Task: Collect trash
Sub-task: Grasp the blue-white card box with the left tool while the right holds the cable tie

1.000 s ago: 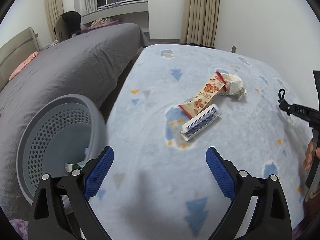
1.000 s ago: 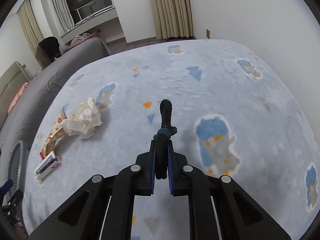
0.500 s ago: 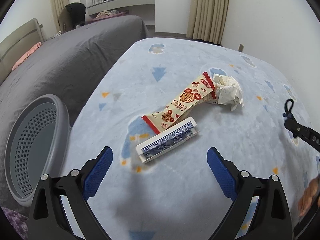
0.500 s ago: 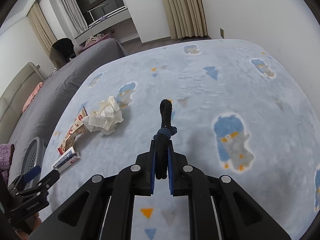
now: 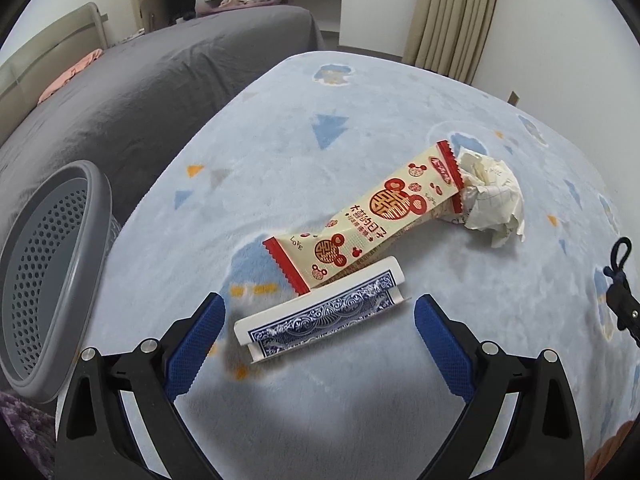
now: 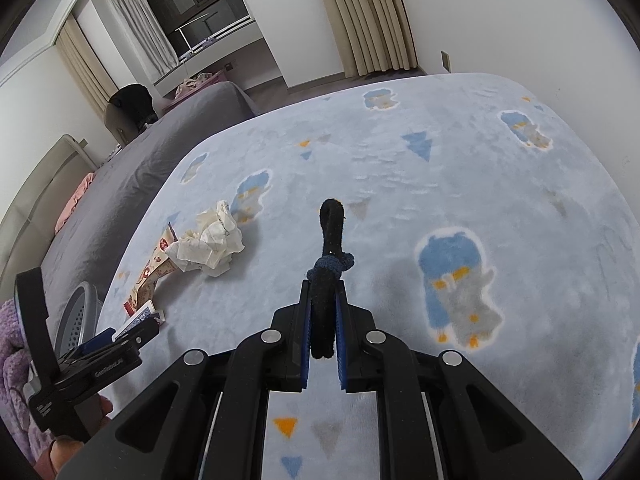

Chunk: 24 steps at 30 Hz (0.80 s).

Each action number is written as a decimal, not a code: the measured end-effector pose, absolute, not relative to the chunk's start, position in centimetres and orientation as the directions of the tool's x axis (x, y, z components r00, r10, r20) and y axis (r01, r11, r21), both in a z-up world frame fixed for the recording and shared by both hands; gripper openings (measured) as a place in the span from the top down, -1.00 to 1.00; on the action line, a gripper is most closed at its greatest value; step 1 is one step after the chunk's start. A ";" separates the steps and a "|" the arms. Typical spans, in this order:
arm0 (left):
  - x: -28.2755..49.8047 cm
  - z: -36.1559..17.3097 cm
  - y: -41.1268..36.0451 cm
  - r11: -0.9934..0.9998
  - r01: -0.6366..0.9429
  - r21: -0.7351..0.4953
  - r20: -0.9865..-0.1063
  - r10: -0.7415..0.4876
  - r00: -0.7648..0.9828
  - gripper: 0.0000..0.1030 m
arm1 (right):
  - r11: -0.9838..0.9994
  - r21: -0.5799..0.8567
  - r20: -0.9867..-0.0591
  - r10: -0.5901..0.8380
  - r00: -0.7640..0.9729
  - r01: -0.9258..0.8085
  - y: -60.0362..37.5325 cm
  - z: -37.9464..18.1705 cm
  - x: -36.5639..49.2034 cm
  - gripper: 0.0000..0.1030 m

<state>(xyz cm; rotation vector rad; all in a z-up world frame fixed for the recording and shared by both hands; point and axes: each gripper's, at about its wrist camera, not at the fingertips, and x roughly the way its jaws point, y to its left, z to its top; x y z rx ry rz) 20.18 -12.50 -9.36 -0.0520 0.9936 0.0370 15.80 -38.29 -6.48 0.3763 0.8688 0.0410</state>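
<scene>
The blue-patterned card box (image 5: 320, 316) lies on the light-blue blanket (image 5: 360, 96), just ahead of the wide-open left hand-held gripper (image 5: 316, 334), touching the snack wrapper (image 5: 368, 220). To grab it cleanly, straddle its narrow width and avoid the wrapper; the grey basket (image 5: 52, 280) waits alongside. The right hand-held gripper (image 6: 323, 320) is clamped on a black cord (image 6: 330, 248).
</scene>
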 end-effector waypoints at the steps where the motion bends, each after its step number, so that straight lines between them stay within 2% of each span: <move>1: 20.5 -9.5 -12.6 0.998 -0.060 -0.028 -0.840 0.010 0.543 -0.82 | 0.934 0.339 -0.737 0.187 0.649 0.116 -38.3 -6.5 15.8 0.80; 13: 21.5 -10.4 -12.9 0.996 -0.085 0.012 -0.839 0.056 0.541 -0.84 | 0.934 0.339 -0.740 0.190 0.645 0.114 -38.2 -6.6 15.9 0.80; 15: 21.4 -10.3 -13.0 0.997 -0.082 0.013 -0.838 0.055 0.543 -0.78 | 0.934 0.337 -0.741 0.189 0.644 0.115 -38.1 -6.6 15.9 0.80; 17: 21.2 -10.2 -13.1 0.997 -0.071 0.010 -0.833 0.047 0.551 -0.61 | 0.935 0.337 -0.741 0.188 0.644 0.115 -38.1 -6.6 15.9 0.80; 24: 19.9 -9.8 -12.4 0.999 -0.041 -0.018 -0.828 0.009 0.561 -0.58 | 0.938 0.329 -0.744 0.184 0.643 0.112 -38.0 -6.7 15.9 0.80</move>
